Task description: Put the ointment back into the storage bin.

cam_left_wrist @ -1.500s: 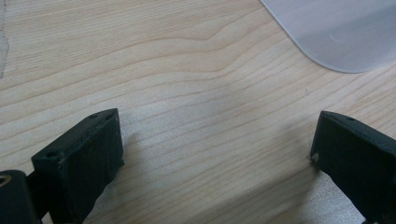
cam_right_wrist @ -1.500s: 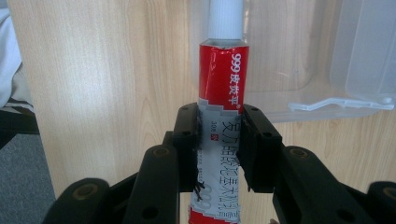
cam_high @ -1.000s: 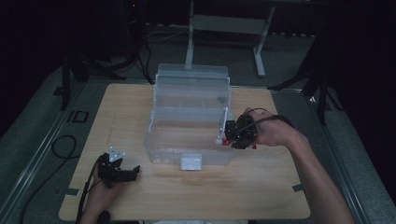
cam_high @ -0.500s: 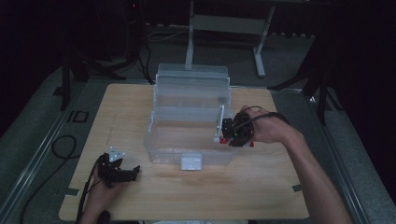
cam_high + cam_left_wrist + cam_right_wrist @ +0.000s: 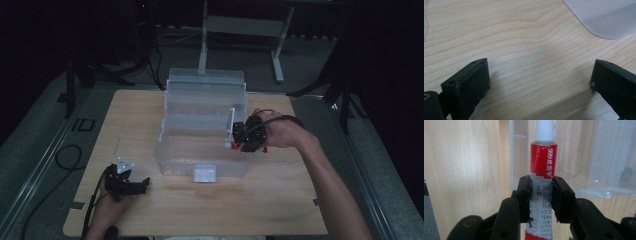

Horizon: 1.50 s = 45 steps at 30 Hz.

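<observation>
My right gripper is shut on a red and silver ointment tube with a white cap, the jaws clamping its lower half. In the high view that right gripper holds the tube over the right side of the clear plastic box, cap pointing to the far side. The box's clear wall runs right behind the tube. My left gripper rests on the wooden table near its front left, open, with bare wood between its fingers. A corner of the box lies ahead of it.
The clear box has a raised lid at the back and a white latch at the front. The wooden table is bare at the front right. A cable lies on the floor to the left, and stand legs are behind the table.
The right gripper with the tube has shifted slightly left, further over the box's right side. The left gripper has stayed where it was.
</observation>
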Each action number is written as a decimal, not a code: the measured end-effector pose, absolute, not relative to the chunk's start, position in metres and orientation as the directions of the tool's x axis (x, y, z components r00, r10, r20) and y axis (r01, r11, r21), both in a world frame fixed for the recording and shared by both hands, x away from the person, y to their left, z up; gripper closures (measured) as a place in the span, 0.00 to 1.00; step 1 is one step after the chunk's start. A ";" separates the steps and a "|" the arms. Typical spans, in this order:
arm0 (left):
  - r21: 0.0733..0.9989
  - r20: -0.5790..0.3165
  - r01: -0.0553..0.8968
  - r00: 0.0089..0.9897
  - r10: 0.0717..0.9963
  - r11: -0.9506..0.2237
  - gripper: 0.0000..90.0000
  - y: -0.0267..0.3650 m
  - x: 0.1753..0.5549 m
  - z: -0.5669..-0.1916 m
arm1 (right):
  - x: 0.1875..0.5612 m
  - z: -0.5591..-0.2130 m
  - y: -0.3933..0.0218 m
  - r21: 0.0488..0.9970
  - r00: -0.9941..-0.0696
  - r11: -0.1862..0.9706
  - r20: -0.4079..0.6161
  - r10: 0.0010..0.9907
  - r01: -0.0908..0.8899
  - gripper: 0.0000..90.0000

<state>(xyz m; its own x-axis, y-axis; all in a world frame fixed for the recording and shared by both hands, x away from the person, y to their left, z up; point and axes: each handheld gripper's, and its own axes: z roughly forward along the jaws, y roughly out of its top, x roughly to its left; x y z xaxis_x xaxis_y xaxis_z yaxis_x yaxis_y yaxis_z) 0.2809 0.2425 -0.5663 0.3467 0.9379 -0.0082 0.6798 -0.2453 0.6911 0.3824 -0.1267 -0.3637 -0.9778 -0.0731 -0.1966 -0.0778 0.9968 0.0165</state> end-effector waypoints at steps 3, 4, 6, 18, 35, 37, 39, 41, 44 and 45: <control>0.691 -0.008 0.680 0.347 0.938 -0.245 0.03 0.242 0.281 -0.566 | 0.385 -0.365 -0.123 0.014 -0.979 0.997 -0.189 -0.078 -0.082 0.78; 0.691 -0.008 0.680 0.347 0.938 -0.245 0.03 0.242 0.281 -0.566 | 0.385 -0.366 -0.122 0.015 -0.979 0.997 -0.189 -0.077 -0.082 0.78; 0.691 -0.008 0.680 0.347 0.938 -0.245 0.03 0.242 0.281 -0.566 | 0.386 -0.367 -0.121 0.011 -0.980 0.997 -0.186 -0.075 -0.079 0.78; 0.690 -0.007 0.680 0.347 0.938 -0.247 0.03 0.243 0.281 -0.566 | 0.391 -0.377 -0.109 -0.004 -0.984 0.997 -0.162 -0.078 -0.078 0.78; 0.691 -0.008 0.680 0.347 0.938 -0.246 0.03 0.243 0.281 -0.566 | 0.401 -0.389 -0.093 -0.016 -0.990 0.998 -0.122 -0.063 -0.062 0.77; 0.691 -0.008 0.680 0.347 0.938 -0.246 0.03 0.243 0.281 -0.566 | 0.401 -0.391 -0.091 -0.021 -0.991 0.998 -0.116 -0.064 -0.062 0.77; 0.691 -0.008 0.680 0.347 0.938 -0.246 0.03 0.243 0.281 -0.566 | 0.401 -0.393 -0.090 -0.026 -0.992 0.998 -0.111 -0.058 -0.055 0.77; 0.691 -0.008 0.680 0.347 0.938 -0.246 0.03 0.243 0.281 -0.566 | 0.402 -0.395 -0.089 -0.030 -0.992 0.998 -0.111 -0.060 -0.057 0.77; 0.691 -0.008 0.680 0.347 0.938 -0.246 0.03 0.243 0.281 -0.566 | 0.403 -0.396 -0.088 -0.035 -0.993 0.998 -0.109 -0.052 -0.048 0.77; 0.691 -0.008 0.680 0.347 0.938 -0.246 0.03 0.243 0.281 -0.566 | 0.403 -0.397 -0.088 -0.036 -0.992 0.998 -0.110 -0.053 -0.049 0.77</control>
<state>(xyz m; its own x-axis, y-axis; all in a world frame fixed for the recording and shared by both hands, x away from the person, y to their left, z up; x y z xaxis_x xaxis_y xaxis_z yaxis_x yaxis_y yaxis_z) 0.2809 0.2426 -0.5663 0.3473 0.9377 -0.0076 0.6799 -0.2462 0.6907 0.4028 -0.0879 -0.3969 -0.9925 -0.0528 -0.1104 -0.0491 0.9982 -0.0357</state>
